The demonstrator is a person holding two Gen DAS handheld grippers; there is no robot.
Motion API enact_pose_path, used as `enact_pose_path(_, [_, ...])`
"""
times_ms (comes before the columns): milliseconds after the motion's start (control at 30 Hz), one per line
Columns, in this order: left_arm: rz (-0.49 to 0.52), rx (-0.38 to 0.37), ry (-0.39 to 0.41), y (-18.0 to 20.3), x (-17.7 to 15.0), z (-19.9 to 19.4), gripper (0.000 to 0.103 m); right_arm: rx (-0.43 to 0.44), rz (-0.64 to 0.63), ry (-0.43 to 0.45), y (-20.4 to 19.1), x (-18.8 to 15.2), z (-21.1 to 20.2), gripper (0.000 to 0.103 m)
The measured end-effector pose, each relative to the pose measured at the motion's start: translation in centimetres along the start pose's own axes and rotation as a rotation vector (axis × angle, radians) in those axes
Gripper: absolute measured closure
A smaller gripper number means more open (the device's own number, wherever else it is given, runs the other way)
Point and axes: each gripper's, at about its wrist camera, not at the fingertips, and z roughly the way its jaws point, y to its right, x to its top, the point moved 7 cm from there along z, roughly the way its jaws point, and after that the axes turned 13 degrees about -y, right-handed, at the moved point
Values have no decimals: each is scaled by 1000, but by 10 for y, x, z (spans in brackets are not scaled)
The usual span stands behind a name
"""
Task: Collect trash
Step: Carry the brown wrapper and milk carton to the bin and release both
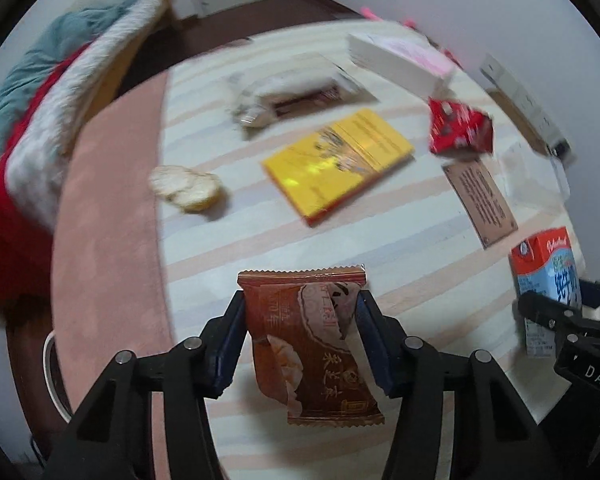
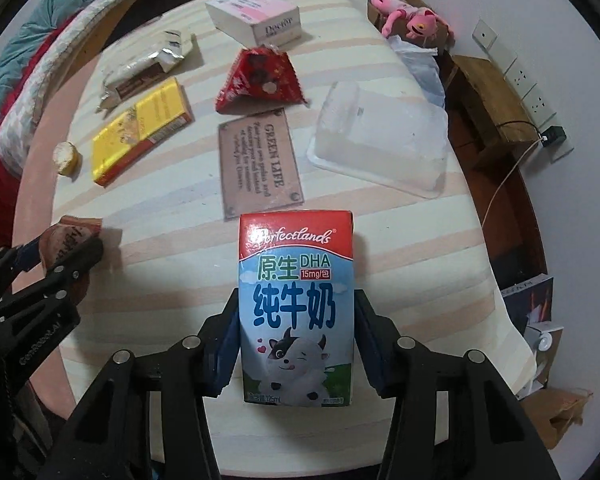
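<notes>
My left gripper (image 1: 302,304) is shut on a brown snack wrapper (image 1: 312,344) and holds it above the striped table (image 1: 228,248). My right gripper (image 2: 296,300) is shut on a small blue and red milk carton (image 2: 296,308), held upright above the table (image 2: 172,208). The carton also shows at the right edge of the left wrist view (image 1: 548,276). The left gripper with the wrapper (image 2: 74,236) shows at the left of the right wrist view. On the table lie a red crumpled wrapper (image 2: 260,80), a silver wrapper (image 2: 144,68) and a clear plastic tray (image 2: 380,136).
A yellow book (image 2: 140,132), a brown card (image 2: 260,160), a white and pink box (image 2: 256,16) and a stack of crackers (image 2: 65,157) lie on the table. A bed with blankets (image 1: 40,92) stands to the left. A pink plush toy (image 2: 400,8) and wall sockets (image 2: 516,76) are at the far right.
</notes>
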Motion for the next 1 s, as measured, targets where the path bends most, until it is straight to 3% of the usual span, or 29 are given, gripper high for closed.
enact_pose_path(200, [-111, 22, 119, -45, -16, -56, 53, 42, -28, 74, -25, -7, -31, 50])
enact_pose_path(467, [-225, 46, 240, -121, -32, -118, 53, 129, -146, 175, -98, -14, -91, 50])
enact_pose_path(767, [-380, 119, 334, -232, -73, -170, 53, 215, -357, 232, -233, -32, -140, 50])
enact_pose_path(1000, [-538, 155, 305, -341, -119, -165, 53, 263, -551, 192, -376, -58, -134, 50])
